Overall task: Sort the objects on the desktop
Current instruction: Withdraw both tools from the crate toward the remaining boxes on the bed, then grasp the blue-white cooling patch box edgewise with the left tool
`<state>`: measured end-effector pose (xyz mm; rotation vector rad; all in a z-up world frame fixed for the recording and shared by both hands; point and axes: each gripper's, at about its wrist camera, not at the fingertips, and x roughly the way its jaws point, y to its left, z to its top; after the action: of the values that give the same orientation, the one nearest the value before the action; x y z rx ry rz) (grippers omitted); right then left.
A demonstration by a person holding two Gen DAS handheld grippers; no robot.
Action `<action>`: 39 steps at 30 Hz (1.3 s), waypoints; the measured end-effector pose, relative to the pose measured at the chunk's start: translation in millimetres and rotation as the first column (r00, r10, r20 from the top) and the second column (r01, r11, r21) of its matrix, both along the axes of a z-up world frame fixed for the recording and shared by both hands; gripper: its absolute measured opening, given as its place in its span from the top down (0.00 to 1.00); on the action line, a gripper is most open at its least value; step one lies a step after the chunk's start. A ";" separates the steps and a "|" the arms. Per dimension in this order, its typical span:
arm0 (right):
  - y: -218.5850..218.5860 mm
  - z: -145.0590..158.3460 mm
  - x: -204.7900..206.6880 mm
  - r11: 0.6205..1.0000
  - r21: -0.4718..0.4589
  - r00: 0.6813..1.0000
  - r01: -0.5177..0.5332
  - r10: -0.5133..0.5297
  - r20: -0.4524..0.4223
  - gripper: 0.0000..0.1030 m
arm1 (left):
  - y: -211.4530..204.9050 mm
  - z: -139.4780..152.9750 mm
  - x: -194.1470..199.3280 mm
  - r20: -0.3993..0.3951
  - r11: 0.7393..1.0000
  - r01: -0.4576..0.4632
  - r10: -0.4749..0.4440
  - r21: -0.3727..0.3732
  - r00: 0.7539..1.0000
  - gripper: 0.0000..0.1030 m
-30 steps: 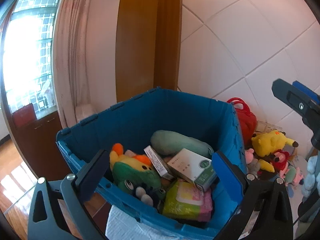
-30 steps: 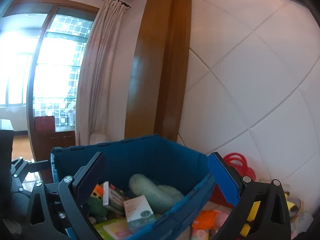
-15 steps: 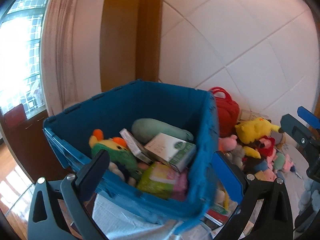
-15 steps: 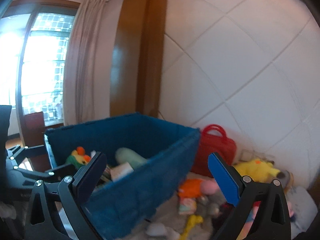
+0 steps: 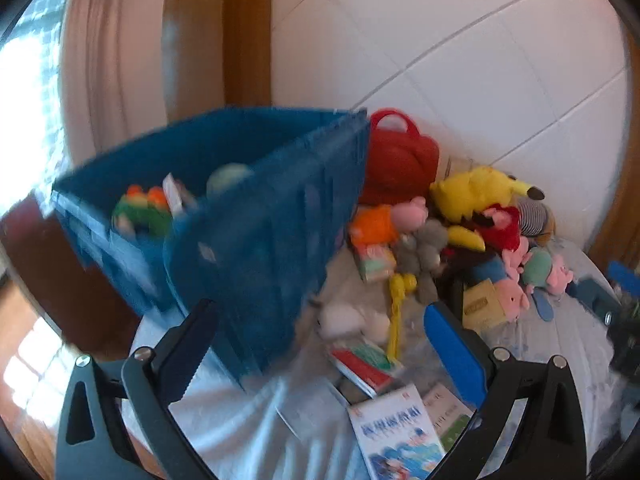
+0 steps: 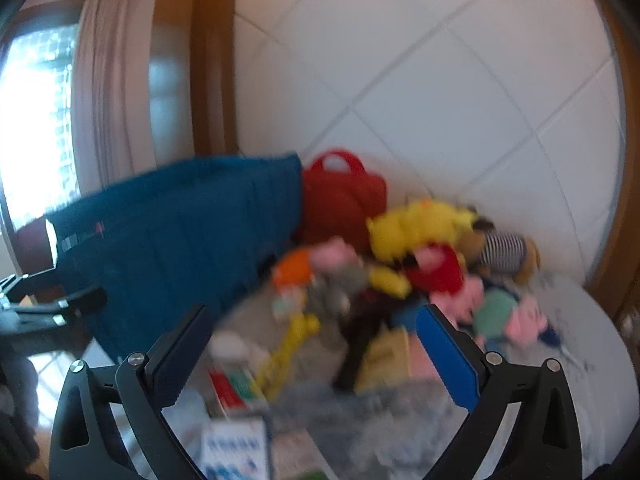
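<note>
Both grippers have swung right since a second ago, from over the blue crate (image 5: 256, 208) to the toy pile. Left gripper (image 5: 320, 354) and right gripper (image 6: 310, 350) hang level, jaws spread wide, holding nothing. Near the crate's right wall, a yellow toy (image 5: 396, 316) lies on the white cloth (image 5: 240, 420), long axis running near to far, though blurred.
</note>
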<state>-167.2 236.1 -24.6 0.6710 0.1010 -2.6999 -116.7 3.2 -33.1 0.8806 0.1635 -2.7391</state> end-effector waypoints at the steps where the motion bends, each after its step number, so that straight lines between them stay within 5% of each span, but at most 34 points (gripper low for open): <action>1: 8.9 -8.0 0.7 1.000 0.006 1.000 -0.002 0.002 0.016 0.00 | 8.5 -6.0 1.6 0.014 1.000 0.003 -0.003 0.001 1.000 0.00; 11: 47.7 -92.0 6.1 0.997 0.078 0.969 -0.026 0.006 0.247 0.01 | 45.5 -86.2 4.8 0.207 0.999 0.026 -0.032 0.031 0.978 0.00; 15: 42.2 -139.5 9.6 0.993 0.094 0.930 -0.067 0.028 0.366 0.24 | 40.2 -128.7 9.7 0.280 1.000 0.016 -0.023 0.025 0.960 0.00; 17: 35.4 -166.2 11.1 0.989 0.103 0.903 -0.104 0.051 0.427 0.47 | 37.6 -152.1 11.3 0.319 0.999 0.018 -0.026 0.029 0.947 0.17; 20: 26.5 -193.0 16.7 0.985 0.082 0.868 -0.150 0.092 0.488 0.57 | 34.0 -184.0 9.7 0.373 0.998 0.029 -0.048 0.056 0.926 0.45; 21: 21.8 -200.8 18.6 0.982 0.084 0.859 -0.168 0.104 0.500 0.57 | 33.9 -190.7 10.1 0.378 0.997 0.033 -0.055 0.065 0.924 0.46; 29: -15.4 -230.1 25.3 0.956 0.133 0.839 -0.262 0.157 0.521 0.58 | 27.5 -222.7 14.0 0.391 0.997 0.029 -0.057 0.075 0.919 0.46; 34: -34.0 -213.5 29.6 0.951 -0.062 0.811 -0.304 0.293 0.506 0.59 | 12.5 -223.6 12.4 0.384 0.991 0.033 -0.082 0.133 0.920 0.50; 39: -59.5 -197.1 31.7 0.942 -0.089 0.819 -0.323 0.326 0.473 0.60 | -6.3 -201.5 17.5 0.337 0.983 0.036 -0.095 0.178 0.937 0.48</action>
<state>-135.4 176.6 -221.7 1.1883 0.0725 -2.1353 -99.3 -3.2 -234.6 1.4190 0.3056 -2.6047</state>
